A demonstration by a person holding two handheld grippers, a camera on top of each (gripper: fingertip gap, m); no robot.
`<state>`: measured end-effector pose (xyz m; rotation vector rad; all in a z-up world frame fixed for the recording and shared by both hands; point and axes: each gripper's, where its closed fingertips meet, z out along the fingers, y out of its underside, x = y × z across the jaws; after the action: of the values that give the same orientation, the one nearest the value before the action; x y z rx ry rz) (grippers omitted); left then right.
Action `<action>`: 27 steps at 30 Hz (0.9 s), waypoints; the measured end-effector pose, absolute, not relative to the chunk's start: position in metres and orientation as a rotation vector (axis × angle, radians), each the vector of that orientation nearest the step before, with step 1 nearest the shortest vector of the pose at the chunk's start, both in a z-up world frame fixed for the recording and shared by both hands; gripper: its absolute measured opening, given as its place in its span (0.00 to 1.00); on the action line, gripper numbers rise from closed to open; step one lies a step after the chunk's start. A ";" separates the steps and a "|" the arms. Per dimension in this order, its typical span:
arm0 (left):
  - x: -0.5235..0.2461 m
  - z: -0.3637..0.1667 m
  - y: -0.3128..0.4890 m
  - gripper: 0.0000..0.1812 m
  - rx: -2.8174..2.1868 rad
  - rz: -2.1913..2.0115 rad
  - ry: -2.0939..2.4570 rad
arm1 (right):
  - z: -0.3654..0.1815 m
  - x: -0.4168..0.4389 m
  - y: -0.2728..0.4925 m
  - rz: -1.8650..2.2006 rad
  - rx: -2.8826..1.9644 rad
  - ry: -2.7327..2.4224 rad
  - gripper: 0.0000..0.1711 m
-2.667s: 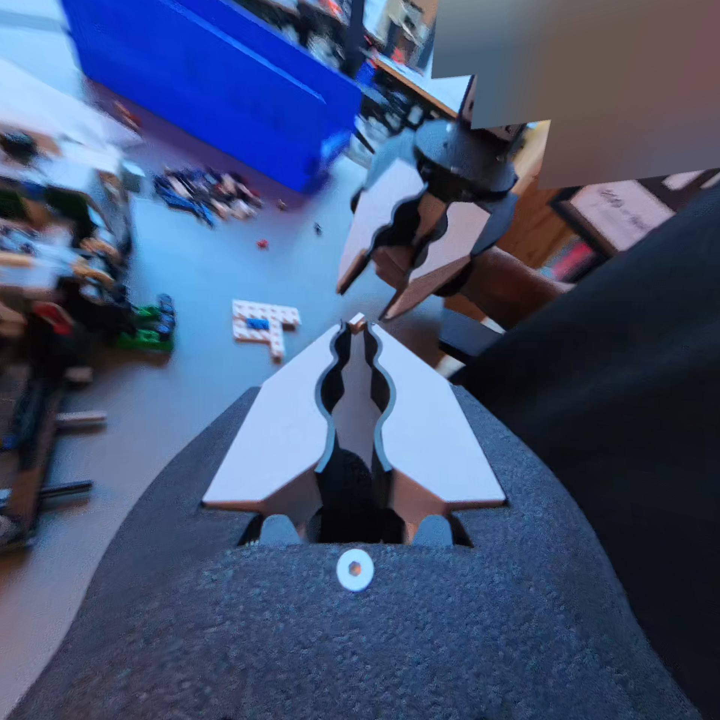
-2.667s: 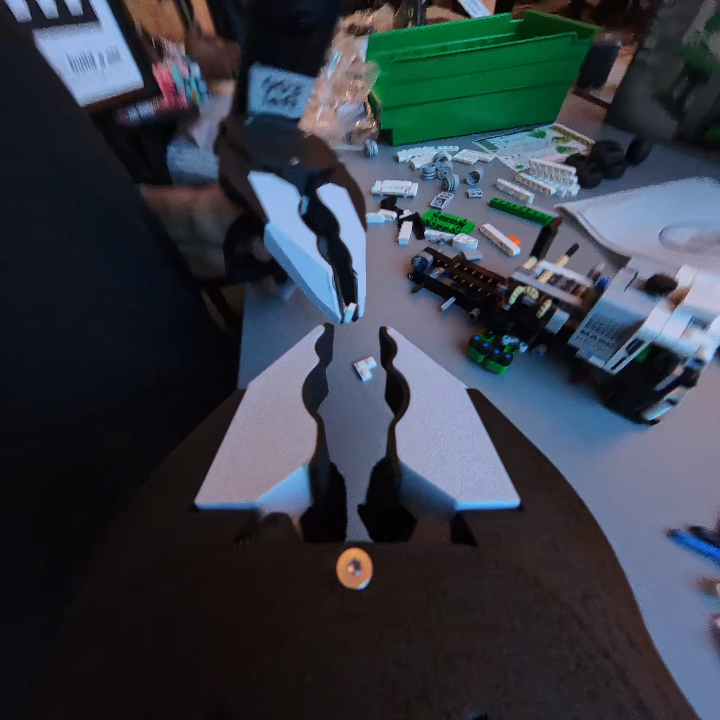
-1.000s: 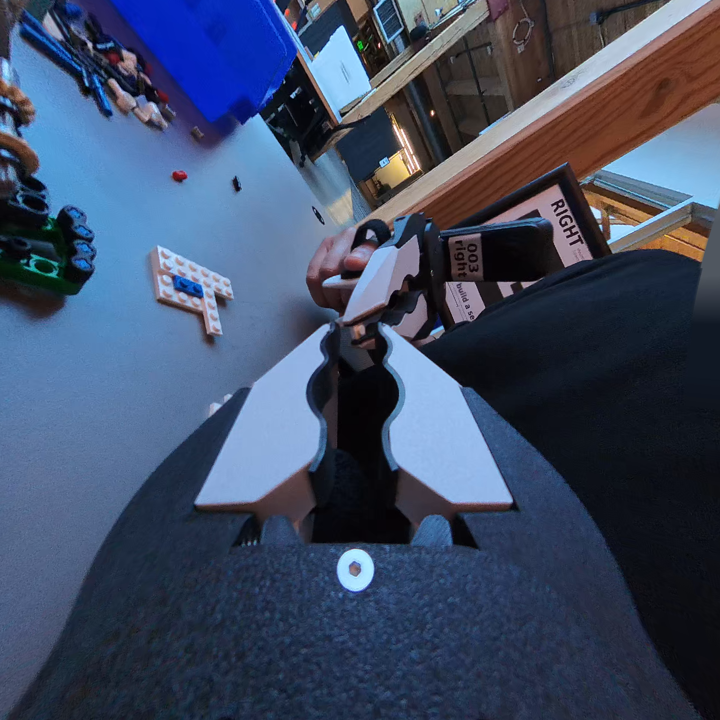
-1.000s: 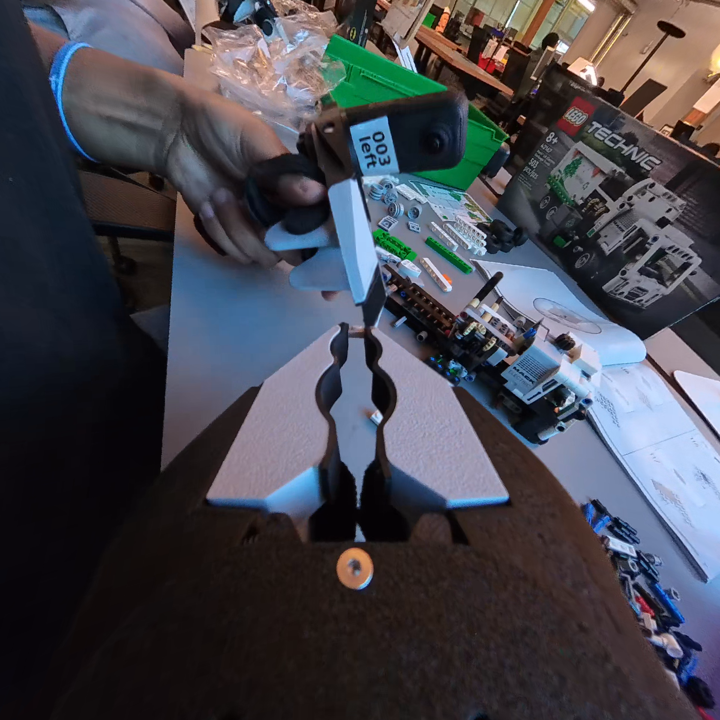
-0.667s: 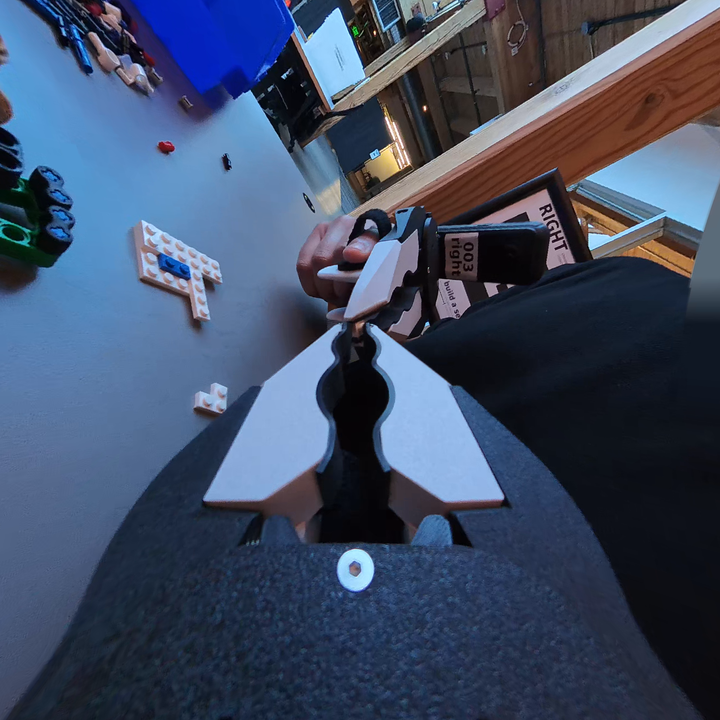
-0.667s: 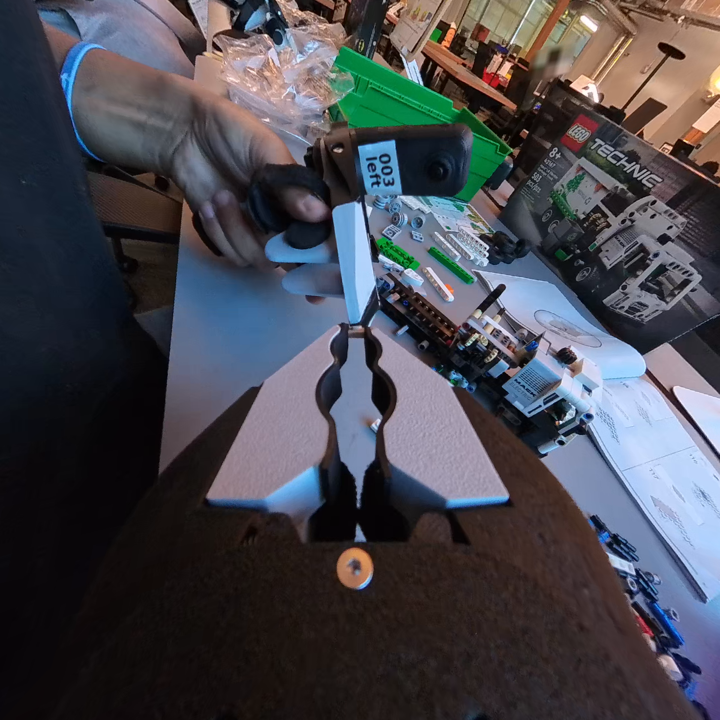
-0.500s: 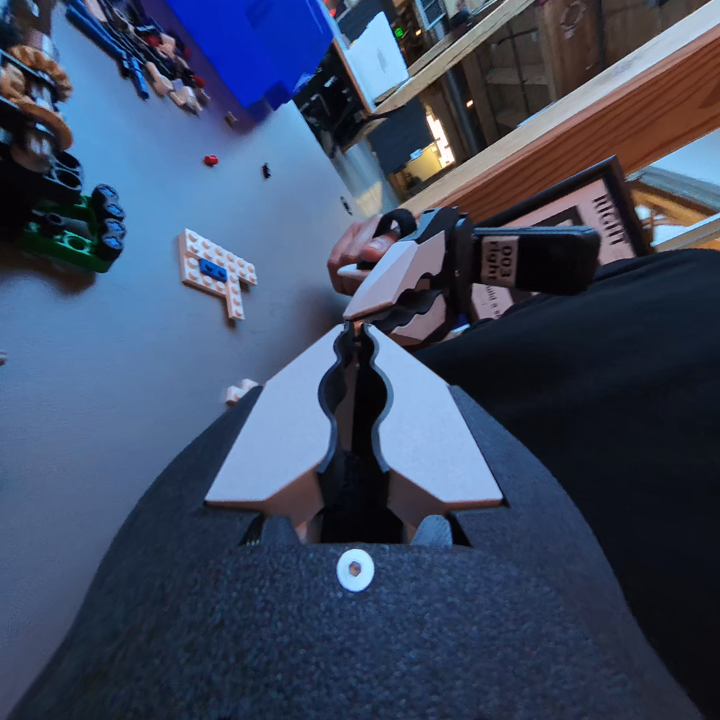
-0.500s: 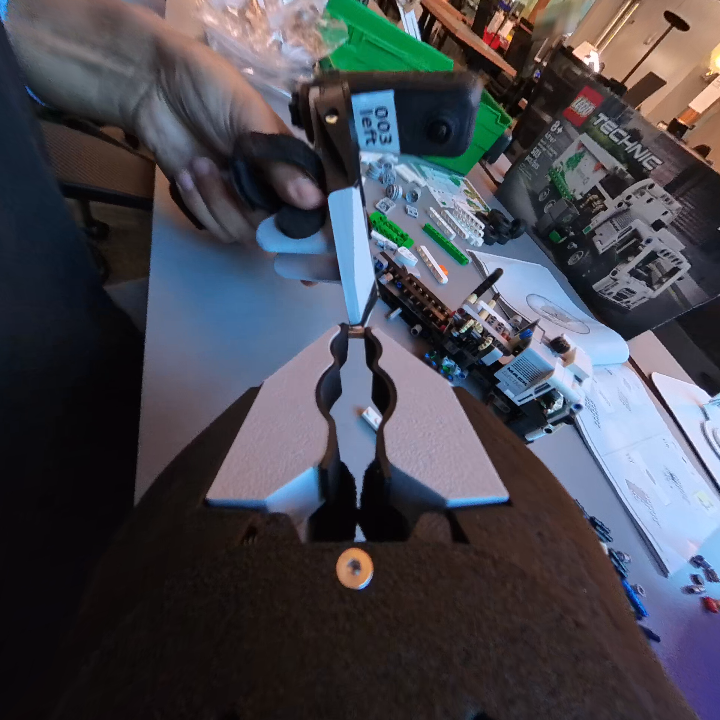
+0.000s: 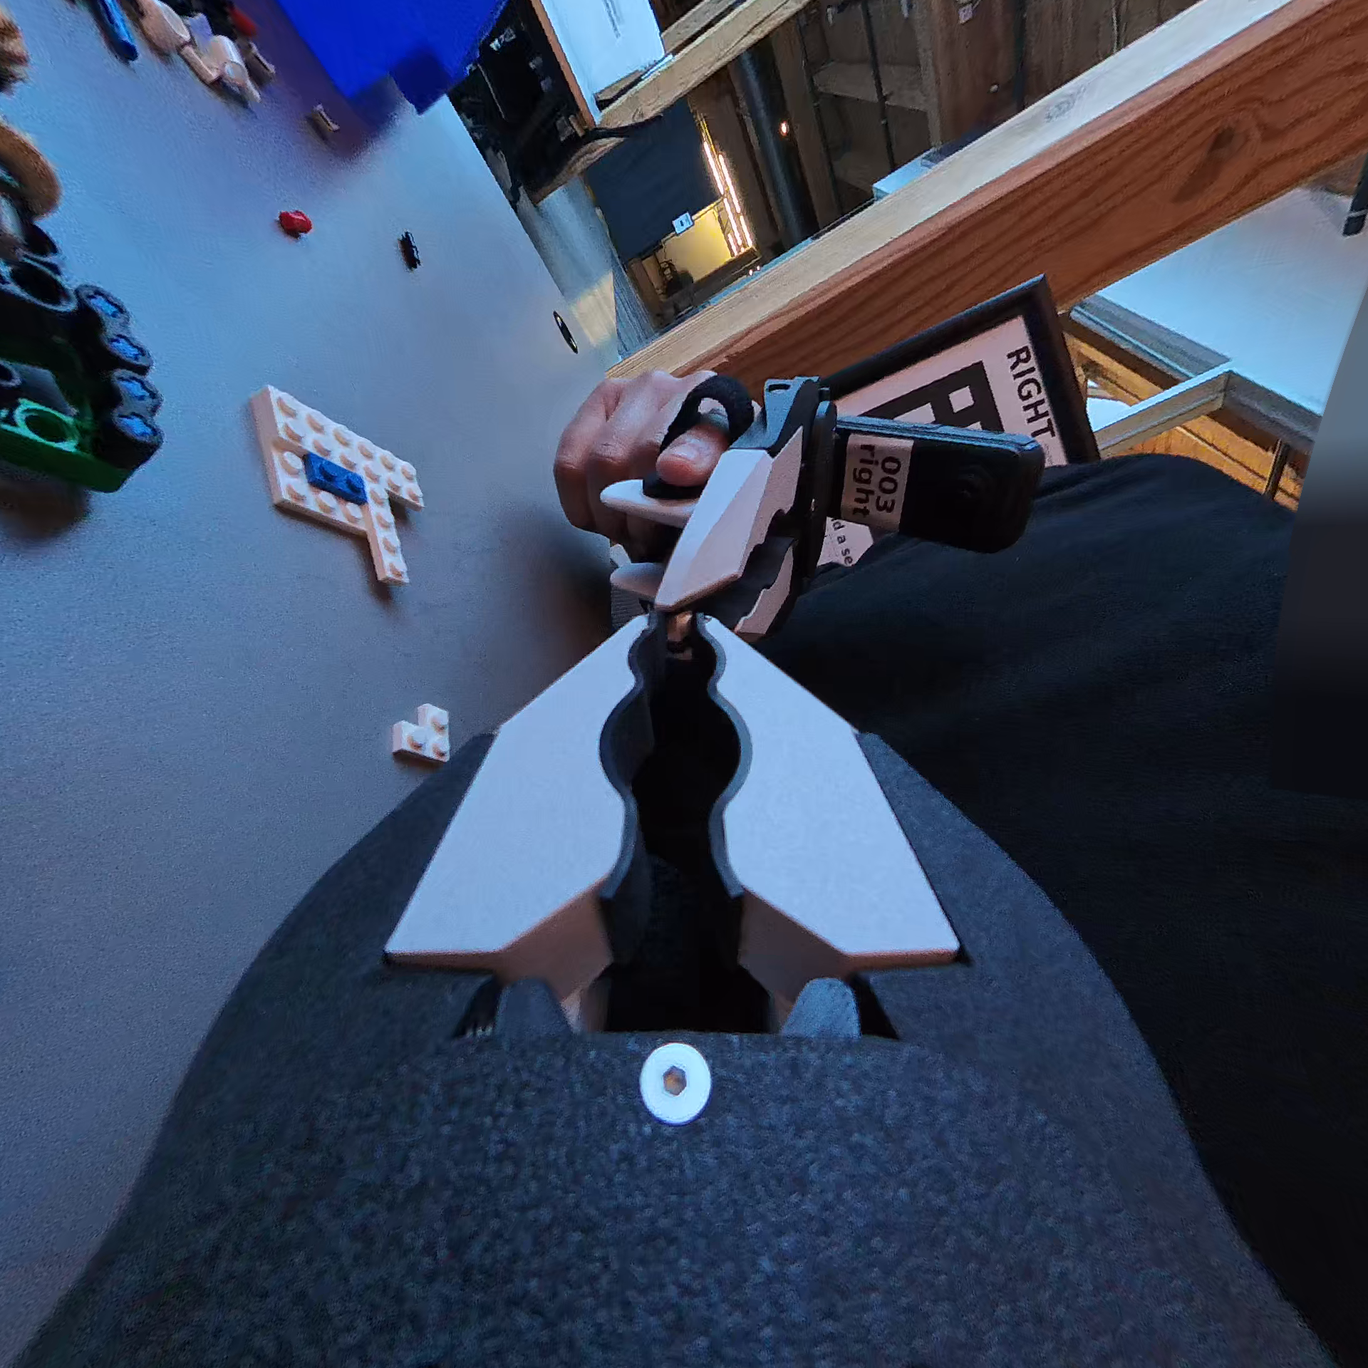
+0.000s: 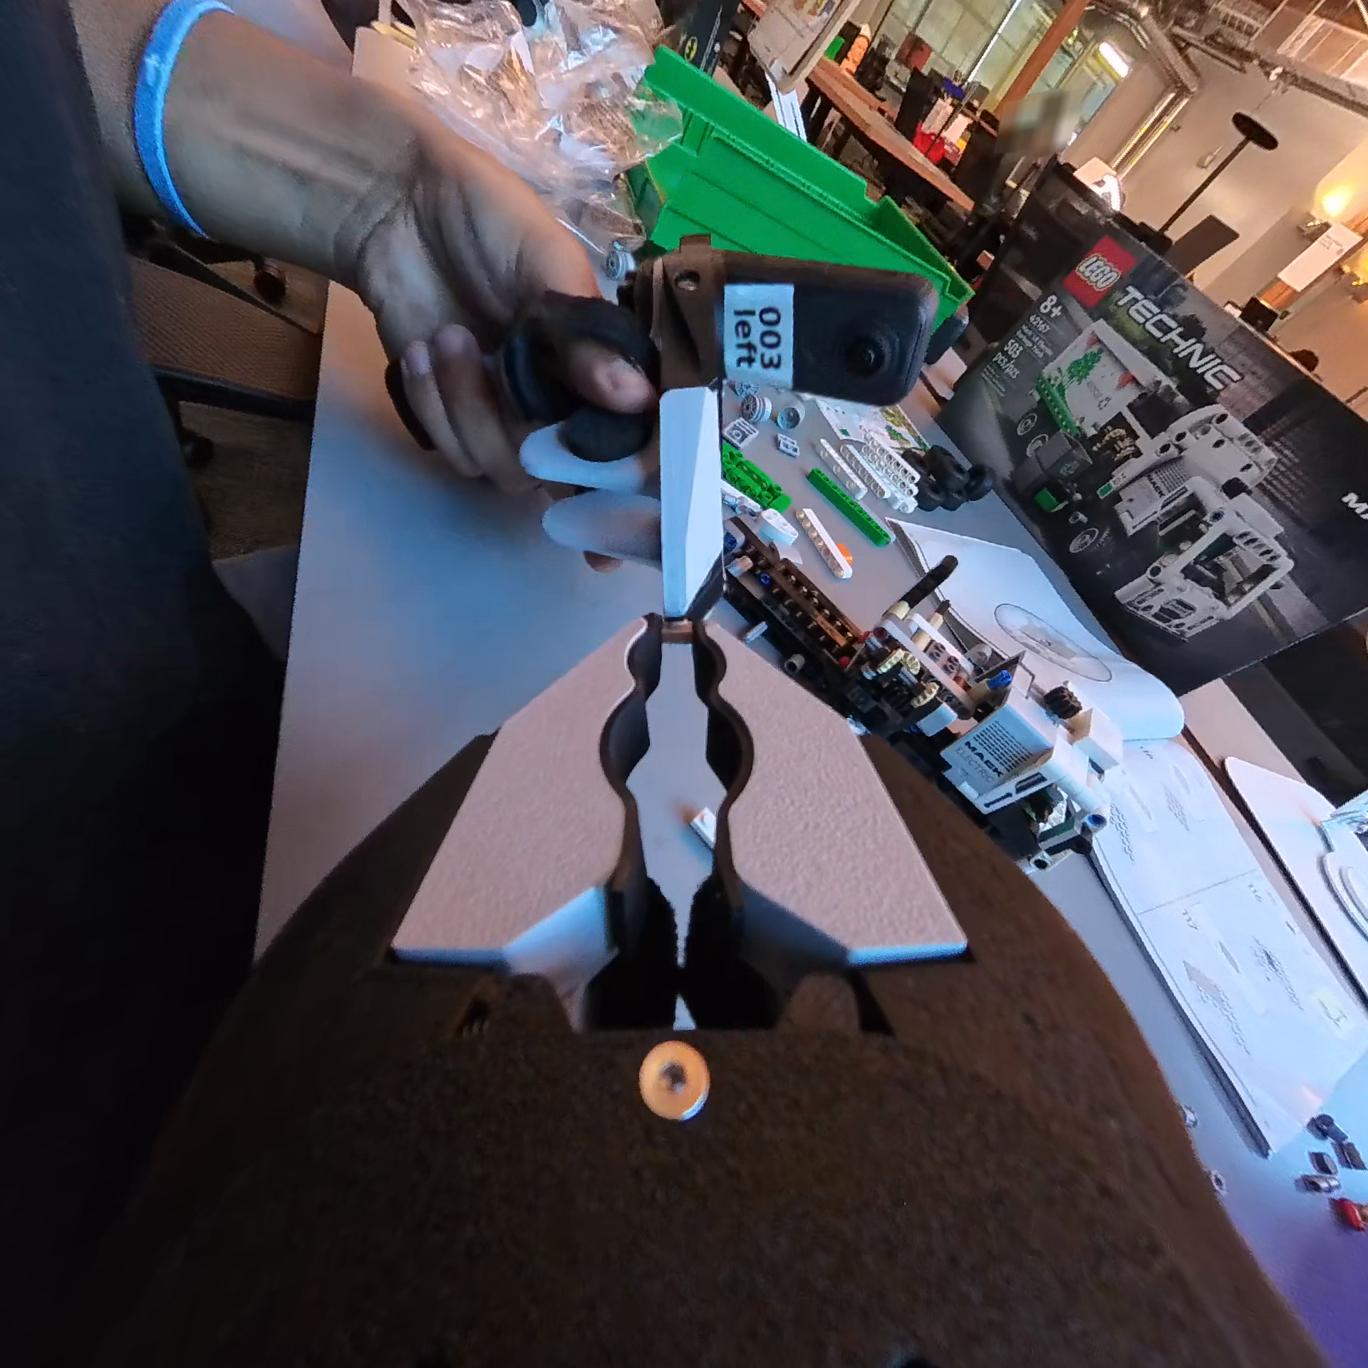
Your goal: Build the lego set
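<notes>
My left gripper (image 9: 675,629) and my right gripper (image 10: 675,628) meet tip to tip in the air above the table's near edge. A small pale lego piece (image 10: 675,629) sits between the right fingertips, and it also shows between the left fingertips (image 9: 677,631). Both grippers are nearly closed on it. The right gripper (image 9: 711,592) comes in from above in the left wrist view. The left gripper (image 10: 685,603) comes in edge-on in the right wrist view. A white plate with a blue piece (image 9: 333,474) and a small white corner piece (image 9: 423,733) lie on the table.
A partly built truck (image 10: 962,711) stands to the right, with loose pieces (image 10: 844,488), a green bin (image 10: 777,207), the set's box (image 10: 1184,459) and an instruction booklet (image 10: 1221,962). A green and black assembly (image 9: 66,400) and a blue bin (image 9: 385,37) are at the left.
The two grippers have come together from apart. The left jaws opened around the right gripper's tip, then closed again. Both views have tilted up from the table.
</notes>
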<state>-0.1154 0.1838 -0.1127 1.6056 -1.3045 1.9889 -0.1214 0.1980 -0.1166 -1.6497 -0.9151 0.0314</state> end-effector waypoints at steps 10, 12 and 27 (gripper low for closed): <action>-0.103 -0.144 0.195 0.02 2.052 1.728 -1.691 | -0.147 -0.110 0.208 -0.100 -1.844 -0.940 0.06; -0.102 -0.148 0.196 0.02 2.108 1.692 -1.715 | -0.149 -0.109 0.209 -0.116 -1.858 -0.936 0.07; -0.105 -0.155 0.203 0.01 2.226 1.631 -1.678 | -0.156 -0.109 0.214 -0.172 -1.887 -0.941 0.04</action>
<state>-0.1049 0.2033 -0.1553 2.2262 -1.6779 1.6311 -0.1092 0.2135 -0.1564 -1.8874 -0.9413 -0.1721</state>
